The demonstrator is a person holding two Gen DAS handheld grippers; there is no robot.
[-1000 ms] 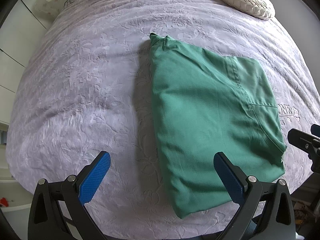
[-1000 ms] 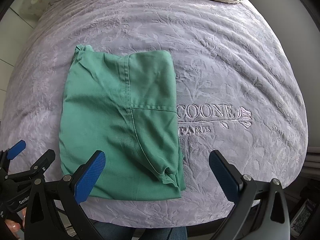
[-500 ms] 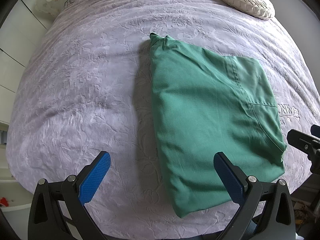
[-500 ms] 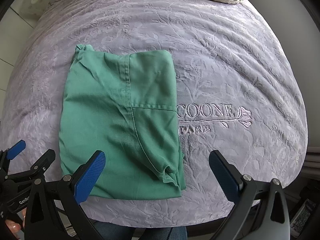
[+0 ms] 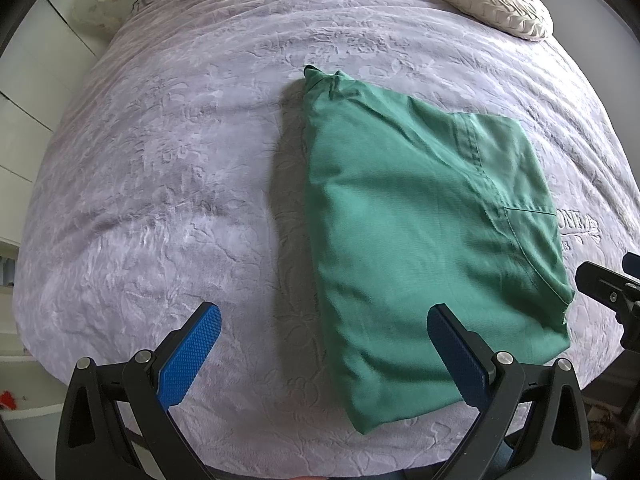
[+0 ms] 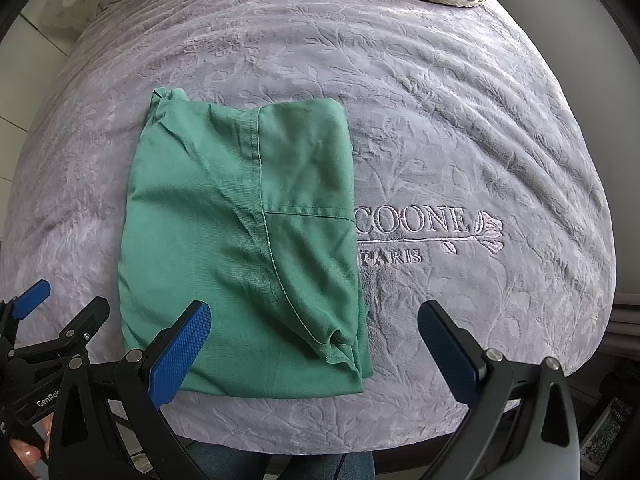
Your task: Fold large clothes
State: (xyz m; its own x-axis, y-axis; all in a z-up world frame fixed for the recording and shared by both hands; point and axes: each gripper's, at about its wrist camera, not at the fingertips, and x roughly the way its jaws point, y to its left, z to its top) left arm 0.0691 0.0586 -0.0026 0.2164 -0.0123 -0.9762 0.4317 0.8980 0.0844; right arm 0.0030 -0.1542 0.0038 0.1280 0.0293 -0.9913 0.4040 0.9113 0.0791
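The left tool (image 5: 324, 350) is hovering with its two blue-padded fingers (image 5: 192, 354) spread wide apart, gripping nothing. The right tool (image 6: 314, 346) is hanging beside it in the same pose, jaws wide and holding nothing. Each tool is showing at the edge of the other's view.

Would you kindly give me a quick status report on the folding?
Left claw open, right claw open, both empty. Green cloth garment folded flat on lilac embossed bedspread. Nothing in the way.
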